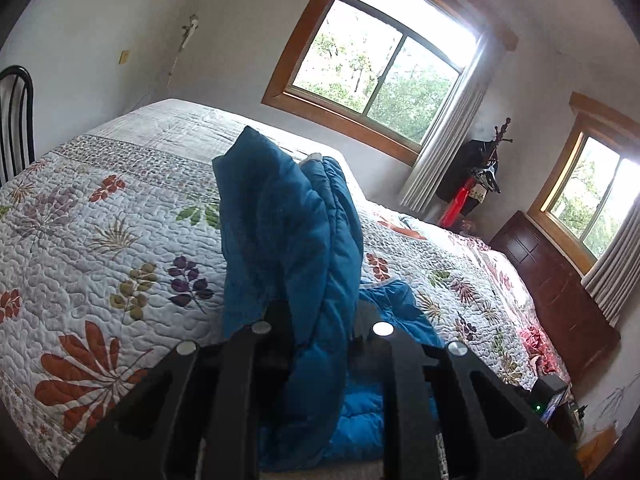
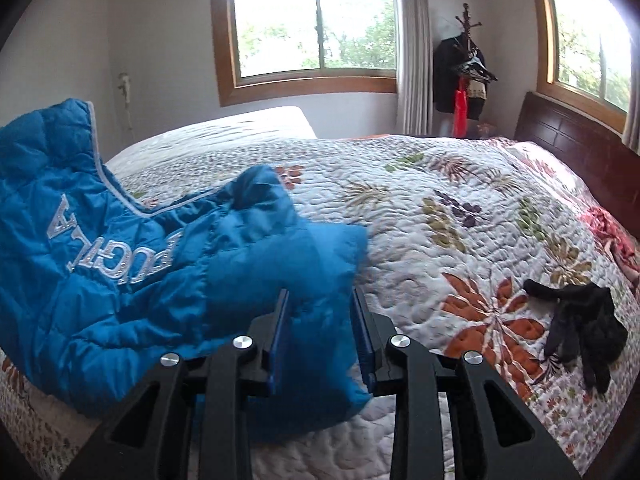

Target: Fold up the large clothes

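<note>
The left gripper (image 1: 320, 316) was clamped on a bunched fold of the puffy blue quilted jacket (image 1: 288, 232), lifting that part up off the white floral quilted bedspread (image 1: 100, 240). The right gripper (image 2: 320, 332) had its blue-padded fingers (image 2: 280, 328) around another corner of the same jacket (image 2: 120, 280); cloth sat between them, but whether they pinched tight or just straddled it I cannot tell.

Judgement: a fold was mid-carry. To do it well, both grips should travel together, keep the held edge taut, lay it flat onto the rest of the jacket, then release without dragging.

Jacket lay near the bed's front edge, crumpled, partly raised on the left side, with silver embroidered lettering (image 2: 112, 248) facing up and pale piping along one edge. A black glove (image 2: 584, 328) lay well apart on the bedspread.
</note>
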Action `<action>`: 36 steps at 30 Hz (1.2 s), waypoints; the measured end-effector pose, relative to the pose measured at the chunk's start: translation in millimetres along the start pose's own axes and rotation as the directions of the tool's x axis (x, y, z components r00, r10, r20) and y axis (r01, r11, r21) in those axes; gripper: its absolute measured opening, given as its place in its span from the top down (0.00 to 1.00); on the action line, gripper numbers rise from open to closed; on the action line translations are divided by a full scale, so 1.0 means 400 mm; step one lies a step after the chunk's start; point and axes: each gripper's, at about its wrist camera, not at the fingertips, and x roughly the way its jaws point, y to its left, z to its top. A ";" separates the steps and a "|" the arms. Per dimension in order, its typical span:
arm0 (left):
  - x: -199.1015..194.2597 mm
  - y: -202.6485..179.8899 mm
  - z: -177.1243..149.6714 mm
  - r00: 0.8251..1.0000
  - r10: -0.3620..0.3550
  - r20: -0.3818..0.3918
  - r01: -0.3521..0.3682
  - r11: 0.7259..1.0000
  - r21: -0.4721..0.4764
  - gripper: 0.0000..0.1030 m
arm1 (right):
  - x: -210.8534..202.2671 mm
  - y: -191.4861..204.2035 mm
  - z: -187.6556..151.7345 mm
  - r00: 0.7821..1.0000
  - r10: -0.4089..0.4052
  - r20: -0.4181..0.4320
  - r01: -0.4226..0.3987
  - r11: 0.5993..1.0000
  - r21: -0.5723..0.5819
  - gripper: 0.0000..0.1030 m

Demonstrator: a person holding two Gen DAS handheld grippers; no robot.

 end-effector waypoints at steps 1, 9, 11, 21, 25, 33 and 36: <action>0.007 -0.022 -0.005 1.000 -0.002 -0.001 0.002 1.000 0.014 0.85 | 0.002 -0.021 0.000 1.000 -0.010 0.001 0.010 1.000 0.020 0.70; 0.082 -0.179 -0.070 1.000 0.015 -0.026 -0.012 0.993 0.117 0.85 | 0.029 -0.115 -0.010 0.996 -0.092 -0.008 0.092 0.991 0.096 0.70; 0.104 -0.212 -0.096 0.999 0.018 -0.037 -0.013 0.988 0.152 0.85 | 0.034 -0.120 -0.011 0.994 -0.107 -0.010 0.108 0.990 0.093 0.70; 0.199 -0.309 -0.222 0.993 0.015 -0.114 0.017 0.963 0.271 0.85 | 0.034 -0.163 -0.010 0.983 -0.181 -0.017 0.182 0.976 0.122 0.70; 0.228 -0.322 -0.261 0.990 0.014 -0.139 0.029 0.954 0.297 0.85 | 0.038 -0.176 -0.010 0.981 -0.194 -0.024 0.195 0.972 0.132 0.70; 0.260 -0.337 -0.310 0.989 0.018 -0.145 0.033 0.938 0.344 0.85 | 0.046 -0.188 -0.011 0.980 -0.196 -0.036 0.199 0.969 0.145 0.70; 0.265 -0.340 -0.324 0.989 0.022 -0.143 0.031 0.934 0.357 0.85 | 0.046 -0.189 -0.012 0.978 -0.204 -0.035 0.207 0.968 0.143 0.70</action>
